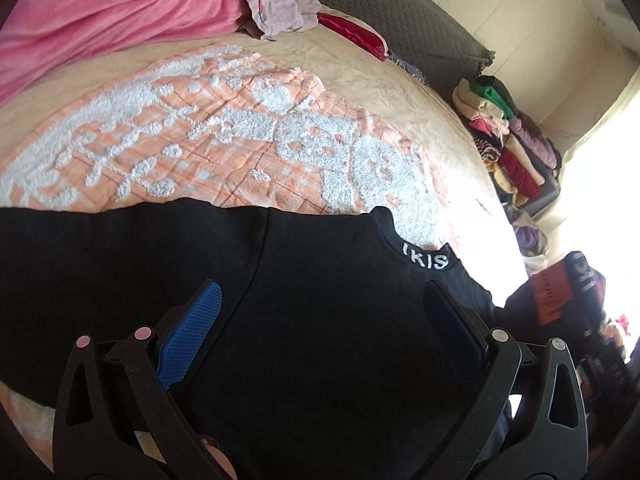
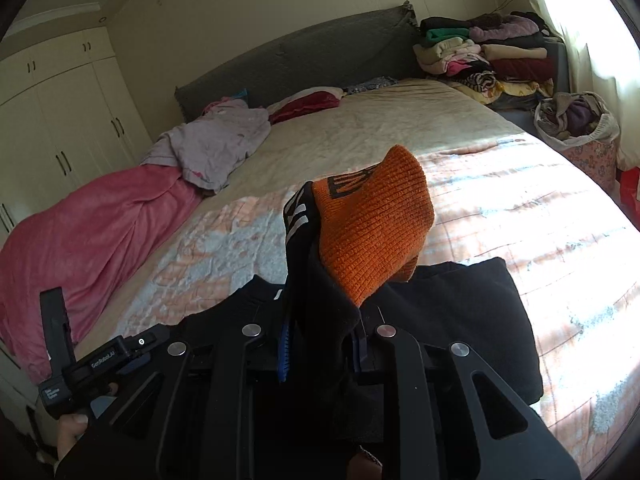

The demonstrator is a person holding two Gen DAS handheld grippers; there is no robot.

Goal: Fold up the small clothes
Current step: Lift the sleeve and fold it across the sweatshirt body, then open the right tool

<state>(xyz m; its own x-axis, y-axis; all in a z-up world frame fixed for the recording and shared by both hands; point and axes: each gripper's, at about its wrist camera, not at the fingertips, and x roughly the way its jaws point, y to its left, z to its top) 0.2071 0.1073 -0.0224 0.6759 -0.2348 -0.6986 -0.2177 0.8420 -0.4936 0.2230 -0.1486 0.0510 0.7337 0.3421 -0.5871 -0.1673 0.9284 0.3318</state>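
Observation:
A black top (image 1: 312,300) with white collar letters lies spread on the bed's orange and white towel blanket (image 1: 224,136). My left gripper (image 1: 320,320) is open just above it, its blue pads (image 1: 192,332) wide apart. My right gripper (image 2: 320,344) is shut on the top's sleeve, black with an orange ribbed cuff (image 2: 372,224), and holds it lifted above the black top (image 2: 460,320). The cuff also shows at the right of the left wrist view (image 1: 556,292). The left gripper's body shows at the lower left of the right wrist view (image 2: 92,368).
A pink blanket (image 2: 88,232) and a crumpled lilac garment (image 2: 216,144) lie at the bed's left side. A red pillow (image 2: 308,104) sits by the grey headboard (image 2: 304,52). Stacked folded clothes (image 2: 488,60) and a bag of clothes (image 2: 576,124) stand beyond the bed's right side. Wardrobes (image 2: 60,112) line the left wall.

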